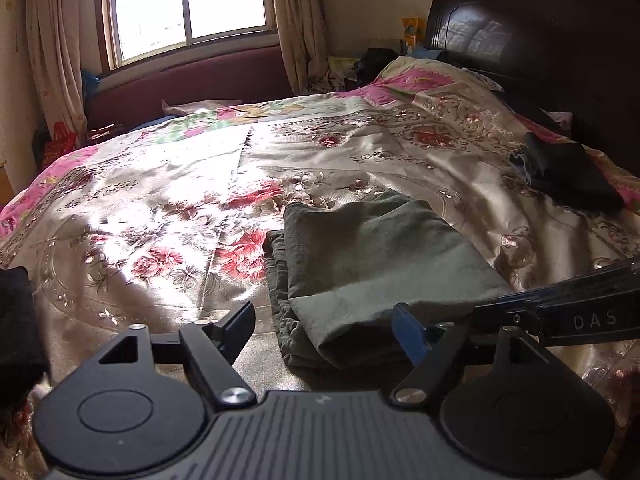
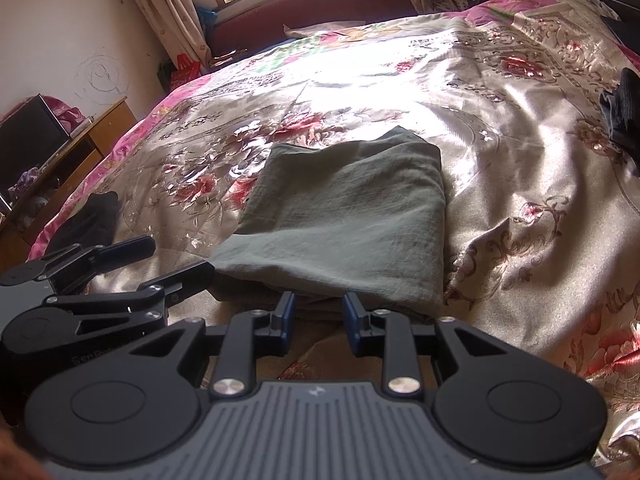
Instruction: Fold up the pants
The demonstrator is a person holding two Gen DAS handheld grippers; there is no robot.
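1. The pants (image 2: 344,208), grey-green, lie folded into a compact, roughly rectangular stack on the bed (image 2: 520,216), on its shiny floral bedspread (image 1: 168,208), toward the near edge.
2. In the left wrist view the pants (image 1: 360,264) sit ahead and slightly right of centre; layered edges of the fold show along the stack's left side.
3. The left gripper (image 1: 324,328) is released, its jaws spread wide. The near end of the folded pants reaches into the gap between them, closer to the blue-padded right finger (image 1: 408,336), which is at or just beside the cloth; whether it touches cannot be told. The other finger stands apart from the fabric.
4. The right gripper (image 2: 318,320) is also released, with a narrower gap between its blue-lined fingers. Its tips are right at the near edge of the pants, pointing into the stack, with no cloth pinched between them.
5. From the right wrist view the left gripper (image 2: 168,264) appears at the lower left, jaws apart, its nearer finger just beside the pants' near left corner.
6. From the left wrist view part of the right gripper (image 1: 560,308) enters from the right edge, low against the bedspread beside the pants.
7. A dark garment (image 1: 568,176) lies on the bed well apart from the pants, to the right, near the dark headboard (image 1: 540,40).
8. A window (image 1: 188,0) with curtains stands beyond the far side of the bed.
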